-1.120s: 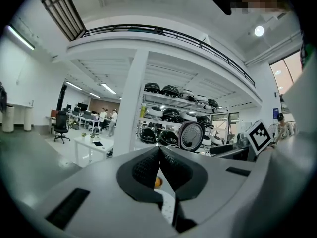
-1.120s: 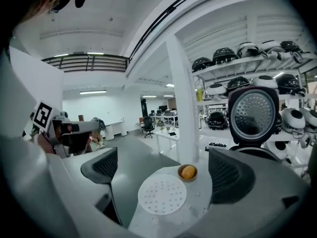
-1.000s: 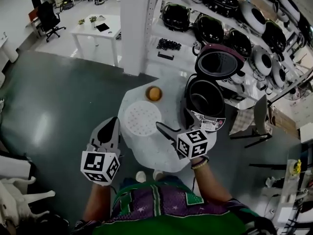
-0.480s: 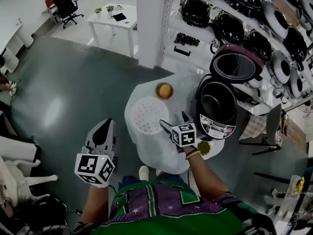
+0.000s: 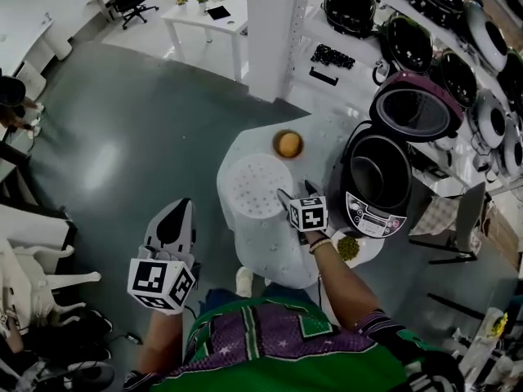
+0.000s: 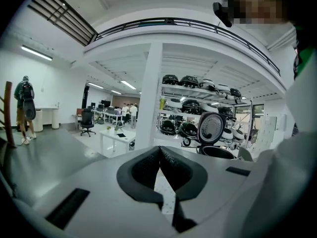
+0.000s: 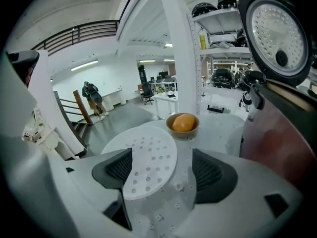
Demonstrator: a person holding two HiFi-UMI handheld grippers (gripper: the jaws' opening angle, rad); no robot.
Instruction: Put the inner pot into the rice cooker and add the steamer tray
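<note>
A: Well, starting at the left, how many grippers are there, and how do they stand?
B: Two. The left gripper [image 6: 160, 152] hangs off the table's edge above the grey floor, its jaws clenched together on nothing.
A: What lies ahead of those jaws?
B: Ahead and to their right is one round table under a white flower-printed cloth [image 5: 270, 243].
A: And the task's piece?
B: One flat white round steamer tray pierced with holes [image 7: 148, 157] lies flat on the cloth. Its near rim shows between the jaws of the right gripper [image 7: 163, 170], nearer the left jaw.
A: Is it gripped?
B: No. Those jaws are apart and closing, and the pads are not pressing on the tray.
A: And beyond them?
B: Straight past the jaws is one small tan bowl [image 7: 171, 129] holding one orange fruit [image 7: 184, 122].
A: To the right of them?
B: One black rice cooker with a control panel [image 5: 372, 216] stands there with its round lid [image 5: 415, 106] raised. One dark inner pot [image 5: 377, 170] is seated inside it.
A: Anything else?
B: Back behind the right jaws, by the wrist, is one white plate [image 5: 369, 251] with one heap of green bits [image 5: 349, 247].
</note>
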